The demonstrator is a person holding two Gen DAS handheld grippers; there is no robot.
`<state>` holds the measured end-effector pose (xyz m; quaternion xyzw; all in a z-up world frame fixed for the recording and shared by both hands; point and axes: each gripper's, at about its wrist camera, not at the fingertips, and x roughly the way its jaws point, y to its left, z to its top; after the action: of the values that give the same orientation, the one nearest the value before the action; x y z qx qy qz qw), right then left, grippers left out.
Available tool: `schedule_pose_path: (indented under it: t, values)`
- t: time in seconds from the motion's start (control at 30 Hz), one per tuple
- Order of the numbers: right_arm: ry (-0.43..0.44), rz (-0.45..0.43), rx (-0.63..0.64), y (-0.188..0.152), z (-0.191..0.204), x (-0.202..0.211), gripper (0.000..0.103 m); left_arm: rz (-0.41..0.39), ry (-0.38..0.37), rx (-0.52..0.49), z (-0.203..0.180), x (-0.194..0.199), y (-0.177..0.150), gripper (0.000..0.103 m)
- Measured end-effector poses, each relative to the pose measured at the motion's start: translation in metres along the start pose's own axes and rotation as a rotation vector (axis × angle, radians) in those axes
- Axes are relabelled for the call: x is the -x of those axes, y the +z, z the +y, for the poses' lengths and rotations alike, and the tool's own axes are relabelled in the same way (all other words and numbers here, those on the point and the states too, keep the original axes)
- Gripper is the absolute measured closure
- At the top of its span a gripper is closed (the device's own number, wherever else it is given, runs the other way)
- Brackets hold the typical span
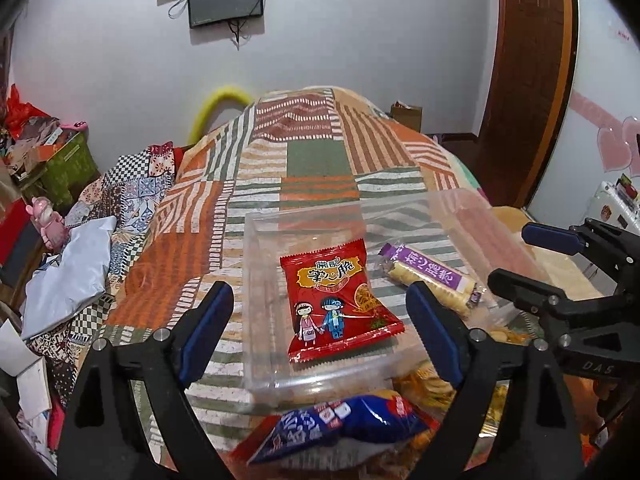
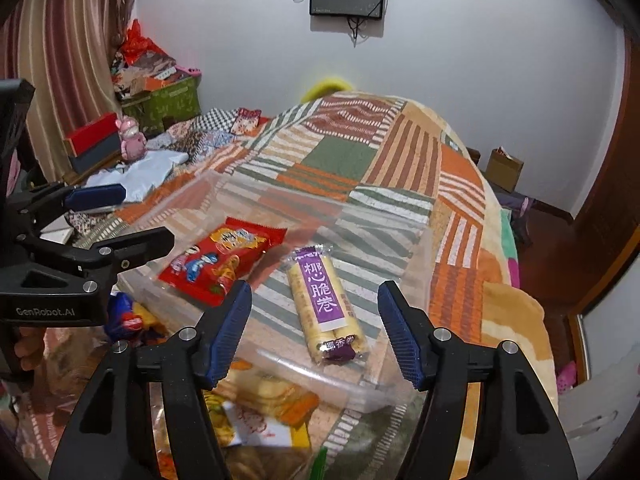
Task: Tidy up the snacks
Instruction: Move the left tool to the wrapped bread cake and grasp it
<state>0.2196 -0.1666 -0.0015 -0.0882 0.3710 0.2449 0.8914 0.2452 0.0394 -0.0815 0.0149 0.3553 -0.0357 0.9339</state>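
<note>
A clear plastic box point(image 1: 256, 280) point(image 2: 360, 392) sits on the patchwork bedspread. Inside lie a red snack packet point(image 1: 336, 300) point(image 2: 216, 264) on the left and a purple-labelled wafer roll pack point(image 1: 432, 280) point(image 2: 324, 304) on the right. My left gripper point(image 1: 320, 332) is open and empty, just above the red packet; it also shows in the right wrist view point(image 2: 120, 220). My right gripper point(image 2: 316, 328) is open and empty over the wafer pack, and shows in the left wrist view point(image 1: 516, 256). A blue snack bag point(image 1: 344, 424) point(image 2: 124, 316) and yellow packets point(image 2: 260, 404) lie in front of the box.
The patchwork bedspread point(image 1: 312, 160) stretches away to a white wall. Folded cloths and a grey bag point(image 1: 68, 276) lie at the left, with boxes and a pink toy point(image 2: 132, 140) beyond. A wooden door point(image 1: 528, 80) stands at the right.
</note>
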Motion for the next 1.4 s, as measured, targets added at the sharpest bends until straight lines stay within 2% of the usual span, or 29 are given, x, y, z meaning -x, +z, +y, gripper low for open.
schedule_pose_path:
  t: [0.4,0.67,1.07,1.13,1.4]
  values:
    - [-0.014,-0.072,-0.020,-0.010,0.002,0.047,0.040,-0.036,0.001,0.008,-0.004,0.049,-0.017,0.014]
    - [-0.022,-0.075,-0.053,-0.029,-0.009,0.066,0.037,-0.026,0.012,0.013,-0.005,0.072,-0.040,0.014]
    - [-0.005,0.008,-0.146,-0.073,-0.032,0.058,0.037,0.080,0.011,0.058,0.007,0.054,-0.083,0.014]
    - [0.006,0.025,-0.152,-0.080,-0.030,0.054,0.037,0.108,0.010,0.072,0.013,0.050,-0.093,0.014]
    - [0.064,0.080,-0.144,-0.094,-0.015,0.036,0.037,0.137,0.024,0.100,0.035,0.053,-0.119,0.014]
